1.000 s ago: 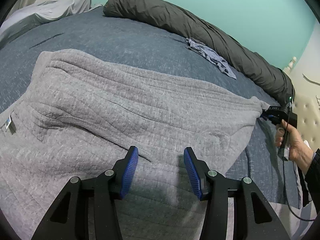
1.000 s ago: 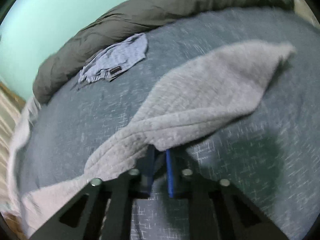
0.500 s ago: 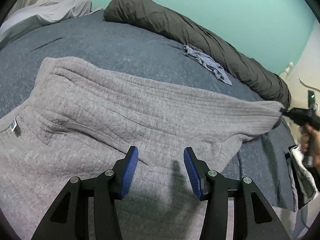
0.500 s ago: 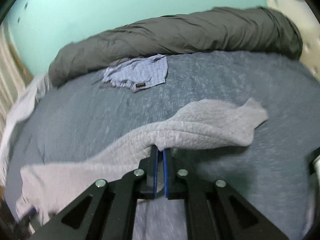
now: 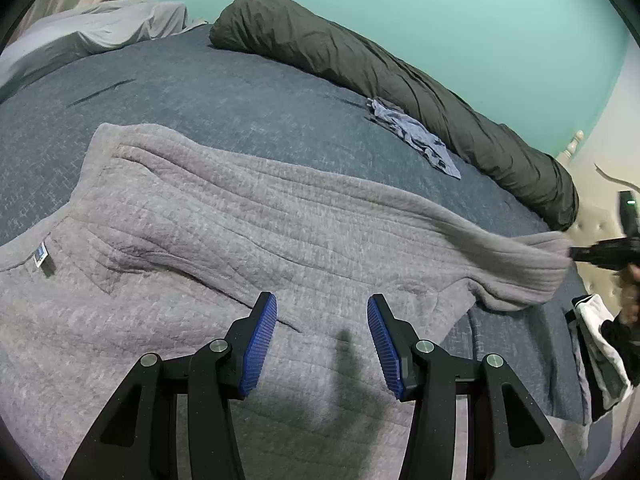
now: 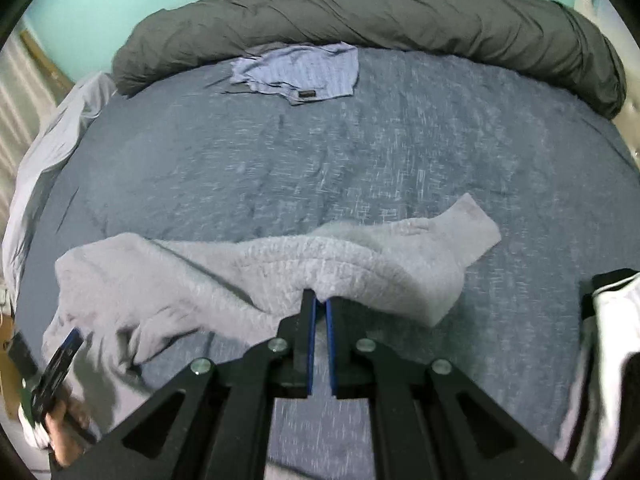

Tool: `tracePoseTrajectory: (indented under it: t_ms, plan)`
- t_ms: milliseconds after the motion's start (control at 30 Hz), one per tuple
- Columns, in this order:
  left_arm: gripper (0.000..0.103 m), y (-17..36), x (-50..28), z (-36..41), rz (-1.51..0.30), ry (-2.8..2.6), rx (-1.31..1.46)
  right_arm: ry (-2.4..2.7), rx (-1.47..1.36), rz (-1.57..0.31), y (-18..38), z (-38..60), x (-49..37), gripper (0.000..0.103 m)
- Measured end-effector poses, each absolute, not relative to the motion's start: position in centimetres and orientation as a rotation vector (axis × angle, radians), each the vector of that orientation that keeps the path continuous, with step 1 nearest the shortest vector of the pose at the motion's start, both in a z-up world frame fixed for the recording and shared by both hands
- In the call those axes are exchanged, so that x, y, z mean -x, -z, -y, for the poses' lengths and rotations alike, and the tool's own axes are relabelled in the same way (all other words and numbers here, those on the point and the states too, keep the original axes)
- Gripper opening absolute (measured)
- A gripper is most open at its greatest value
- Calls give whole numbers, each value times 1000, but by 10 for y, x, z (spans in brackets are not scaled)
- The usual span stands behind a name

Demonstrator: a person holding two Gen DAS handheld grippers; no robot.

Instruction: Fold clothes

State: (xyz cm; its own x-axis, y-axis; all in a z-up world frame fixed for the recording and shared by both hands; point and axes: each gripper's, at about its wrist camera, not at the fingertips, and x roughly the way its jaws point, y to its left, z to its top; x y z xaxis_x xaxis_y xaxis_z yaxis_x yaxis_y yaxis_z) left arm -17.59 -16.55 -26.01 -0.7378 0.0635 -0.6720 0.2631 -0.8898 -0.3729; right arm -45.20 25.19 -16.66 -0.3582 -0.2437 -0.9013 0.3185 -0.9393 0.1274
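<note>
Lifted and dragged further out since a second ago: sleeve of the grey quilted sweatshirt, now stretched off toward the right edge of the left wrist view, cuff clear of the bed and pinched by the right gripper. Left gripper barely shifted, hovering over the sweatshirt body with blue fingers spread apart, nothing between them, not touching fabric as far as can be told. Collar with a small blue tag over at the left. Rumpled blue garment further back, just beside the rolled dark duvet.

Over to the right wrist view: right gripper clamped tight on a fold of the sleeve, cuff end flopping past to the right, rest of the sweatshirt trailing left toward the left gripper. Blue garment untouched near the duvet. Black-and-white clothing hanging at the right edge.

Progress-wise: looks early. Sweatshirt spread flat, no fold made yet, sleeve probably about to go across the body. Blue piece left after that.
</note>
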Motion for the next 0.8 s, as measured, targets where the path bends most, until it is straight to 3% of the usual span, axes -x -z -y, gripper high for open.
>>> tracePoseTrajectory:
  t_ms: [133, 300, 400, 433, 467, 567, 800]
  plan:
    - [52, 261, 180, 161, -675, 2750, -1097, 2402, -1503, -120, 205, -244, 485, 8]
    - [51, 266, 185, 158, -660, 2749, -1126, 2475, -1419, -124, 212, -252, 500, 10]
    - [51, 269, 188, 157, -666, 2744, -1136, 2525, -1304, -74, 197, -277, 492, 31]
    - [51, 269, 188, 156, -664, 2746, -1134, 2544, -1264, -49, 190, -288, 487, 45]
    - [51, 268, 188, 156, -662, 2748, -1133, 2548, -1242, -27, 188, -299, 482, 49]
    - [52, 267, 188, 153, -654, 2753, -1131, 2514, -1245, -17, 197, -326, 463, 52]
    - [52, 267, 189, 151, -647, 2751, -1127, 2435, -1358, -278, 260, -325, 436, 55]
